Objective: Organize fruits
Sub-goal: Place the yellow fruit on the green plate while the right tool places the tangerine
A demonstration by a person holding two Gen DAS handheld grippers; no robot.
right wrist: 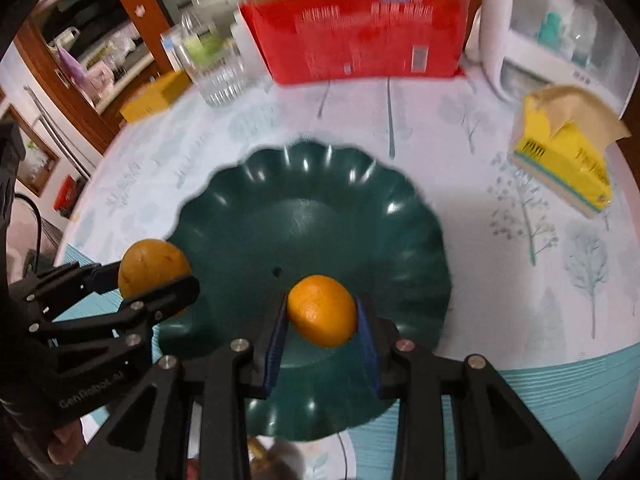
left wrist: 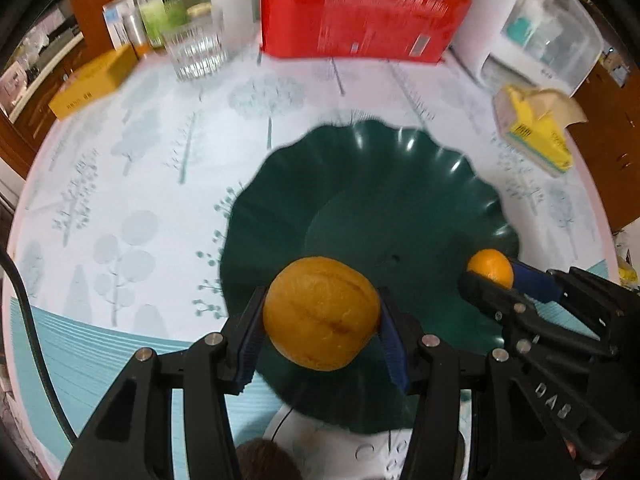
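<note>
A dark green scalloped plate [left wrist: 360, 184] lies on the tree-patterned tablecloth; it also shows in the right wrist view [right wrist: 312, 208]. My left gripper [left wrist: 320, 320] is shut on a large dull orange fruit [left wrist: 322, 314] above the plate's near rim. My right gripper [right wrist: 322, 316] is shut on a smaller bright orange [right wrist: 322, 310] above the plate. The right gripper with its orange [left wrist: 491, 267] appears at the right of the left wrist view. The left gripper with its fruit [right wrist: 154, 268] appears at the left of the right wrist view.
A red box [left wrist: 360, 12] stands at the table's back. A glass [left wrist: 196, 52], bottles and a yellow box [left wrist: 94, 80] are back left. A yellow tissue pack [left wrist: 532, 128] and a white appliance [left wrist: 548, 36] are at right. A white plate [left wrist: 340, 452] lies near me.
</note>
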